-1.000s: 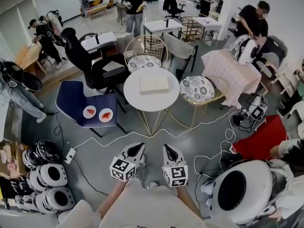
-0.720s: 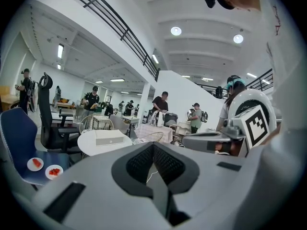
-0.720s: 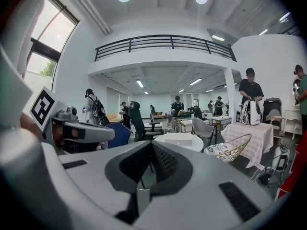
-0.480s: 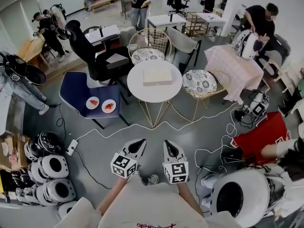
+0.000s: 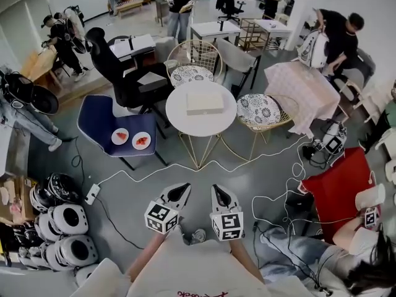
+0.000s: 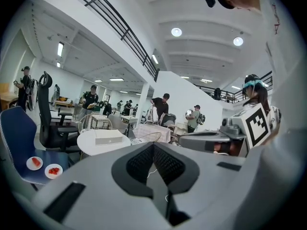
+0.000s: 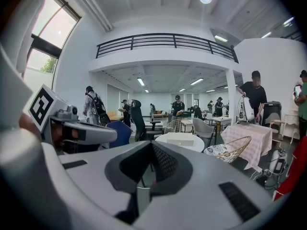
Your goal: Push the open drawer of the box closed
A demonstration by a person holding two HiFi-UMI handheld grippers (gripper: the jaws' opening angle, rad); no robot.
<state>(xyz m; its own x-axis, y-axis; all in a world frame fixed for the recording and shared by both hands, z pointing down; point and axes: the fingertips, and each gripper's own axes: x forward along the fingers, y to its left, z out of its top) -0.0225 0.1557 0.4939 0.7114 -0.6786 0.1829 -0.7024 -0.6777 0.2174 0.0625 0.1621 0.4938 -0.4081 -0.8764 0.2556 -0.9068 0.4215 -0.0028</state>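
On grey floor, round table bears box.

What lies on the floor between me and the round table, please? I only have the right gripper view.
Observer: A white cable runs across the floor in front of the round table.
Operator: Thank you. Is anything on the blue chair's seat?
Observer: Yes, two plates with red food lie on the blue chair.
Operator: And how do the left gripper's jaws stand?
Observer: The left gripper is shut, with nothing between its jaws.
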